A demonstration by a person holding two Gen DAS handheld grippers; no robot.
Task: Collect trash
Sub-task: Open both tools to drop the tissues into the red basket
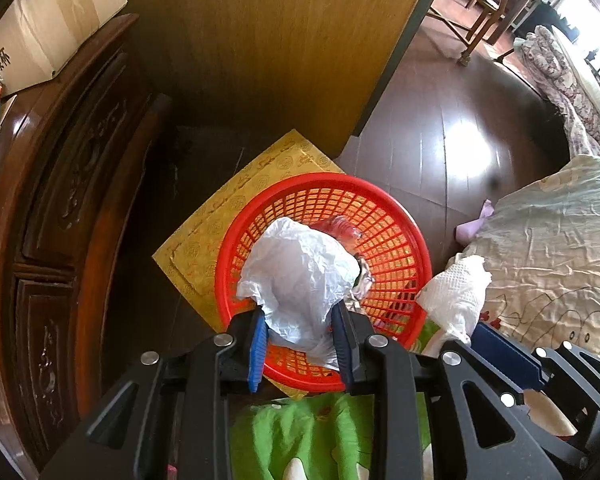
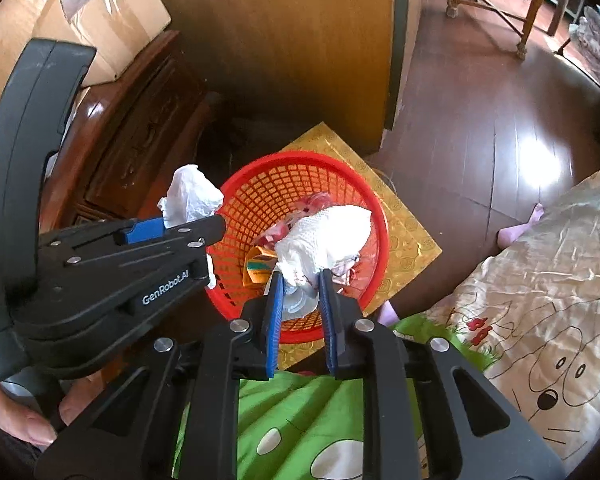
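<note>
- Far left of both tongs there's a carved wooden cabinet (image 1: 72, 184), not involved.
- Left tongs (image 1: 300, 328) are pinched on a crumpled white plastic bag (image 1: 296, 268), held right over the red basket (image 1: 396, 240), I'd guess so it falls straight in.
- Right tongs (image 2: 300, 292) are clamped on a wadded paper towel (image 2: 328, 228) above the same basket, which already has wrappers in it.
- Right of them, the bed quilt (image 2: 540, 300).
</note>
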